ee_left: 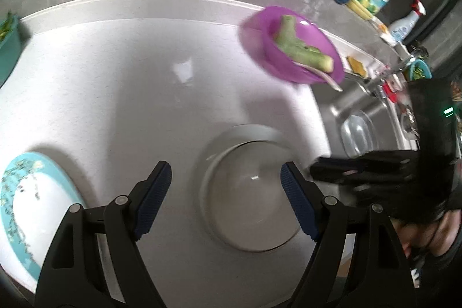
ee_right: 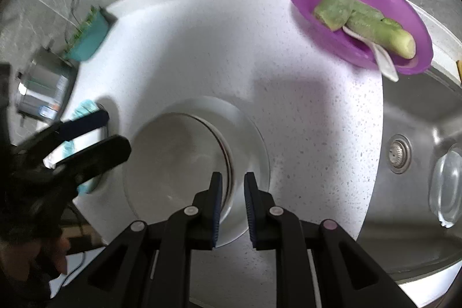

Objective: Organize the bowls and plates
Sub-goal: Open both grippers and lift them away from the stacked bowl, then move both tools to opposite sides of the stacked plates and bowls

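White speckled stone counter (ee_right: 303, 111) carries a white round plate (ee_right: 254, 134) with a pale bowl (ee_right: 173, 158) on it, near the front edge by the sink. My right gripper (ee_right: 233, 192) straddles the plate's rim, jaws slightly apart, not pressing. My left gripper (ee_left: 225, 192) is wide apart, empty, above the bowl. Purple plastic bowl (ee_right: 375, 5) sits at the back edge.

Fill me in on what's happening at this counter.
A person is sorting dishes on a white counter beside a steel sink. The left gripper hangs open over a grey bowl and holds nothing. The right gripper is nearly closed around that bowl's near rim. A purple bowl of green vegetable pieces and a teal-rimmed plate wait nearby.
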`<state>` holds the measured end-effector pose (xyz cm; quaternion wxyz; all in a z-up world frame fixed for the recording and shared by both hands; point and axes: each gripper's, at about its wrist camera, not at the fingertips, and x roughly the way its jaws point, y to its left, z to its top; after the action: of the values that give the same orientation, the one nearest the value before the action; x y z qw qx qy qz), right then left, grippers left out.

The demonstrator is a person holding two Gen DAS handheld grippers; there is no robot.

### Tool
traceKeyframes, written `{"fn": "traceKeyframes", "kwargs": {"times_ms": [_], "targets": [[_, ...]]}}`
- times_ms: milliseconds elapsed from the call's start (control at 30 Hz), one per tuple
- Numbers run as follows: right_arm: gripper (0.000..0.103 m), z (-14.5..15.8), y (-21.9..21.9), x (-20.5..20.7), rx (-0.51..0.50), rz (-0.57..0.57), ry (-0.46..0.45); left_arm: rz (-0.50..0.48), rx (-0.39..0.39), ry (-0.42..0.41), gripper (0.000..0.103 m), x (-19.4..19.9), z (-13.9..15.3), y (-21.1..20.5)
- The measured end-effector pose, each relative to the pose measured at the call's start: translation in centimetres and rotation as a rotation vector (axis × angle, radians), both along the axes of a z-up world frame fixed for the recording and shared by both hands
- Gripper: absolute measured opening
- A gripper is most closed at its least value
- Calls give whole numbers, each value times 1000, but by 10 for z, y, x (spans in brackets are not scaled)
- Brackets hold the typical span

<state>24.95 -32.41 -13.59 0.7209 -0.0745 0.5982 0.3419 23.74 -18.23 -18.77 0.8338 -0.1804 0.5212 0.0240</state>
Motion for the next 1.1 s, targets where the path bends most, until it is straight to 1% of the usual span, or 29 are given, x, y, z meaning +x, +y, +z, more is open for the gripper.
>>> {"fn": "traceKeyframes", "kwargs": {"times_ms": [67, 133, 167, 233, 300, 433, 500, 567, 633, 667, 733, 767, 833, 867, 967, 1100], "targets": [[84, 10, -10, 0, 32, 6, -34, 25, 42, 23, 77, -11, -3, 9], [103, 17, -21, -1, 42, 10, -83, 45, 65, 41, 77, -23, -8, 16], [103, 17, -27, -1, 49, 11, -88, 59, 79, 53, 77, -29, -12, 20], [103, 11, -41, 5, 73, -3, -51, 85, 82, 75, 77, -39, -20, 29], [103, 2, -55, 11, 99, -51, -18, 110, 75, 112, 77, -49, -31, 37], [101, -12, -72, 14, 163, -101, 19, 98, 80, 130, 77, -62, -45, 36], [99, -22, -73, 12, 152, -98, 21, 83, 76, 139, 77, -63, -55, 30], [93, -31, -73, 10, 143, -91, 30, 71, 81, 151, 77, -64, -63, 22], [92, -36, -74, 10, 144, -91, 31, 62, 78, 143, 77, -65, -70, 16], [89, -38, -73, 10, 146, -93, 35, 60, 82, 143, 78, -64, -73, 14], [83, -41, -72, 11, 136, -91, 38, 77, 96, 137, 78, -66, -76, 13], [81, -42, -70, 11, 134, -84, 37, 84, 84, 140, 78, -64, -79, 15], [78, -43, -67, 11, 125, -69, 28, 104, 77, 145, 78, -64, -82, 20], [74, -43, -67, 9, 121, -65, 24, 108, 73, 145, 78, -64, -83, 21], [69, -46, -65, 10, 110, -50, 34, 105, 79, 131, 78, -63, -80, 17], [68, -48, -63, 12, 111, -41, 40, 98, 72, 125, 78, -61, -77, 15]]}}
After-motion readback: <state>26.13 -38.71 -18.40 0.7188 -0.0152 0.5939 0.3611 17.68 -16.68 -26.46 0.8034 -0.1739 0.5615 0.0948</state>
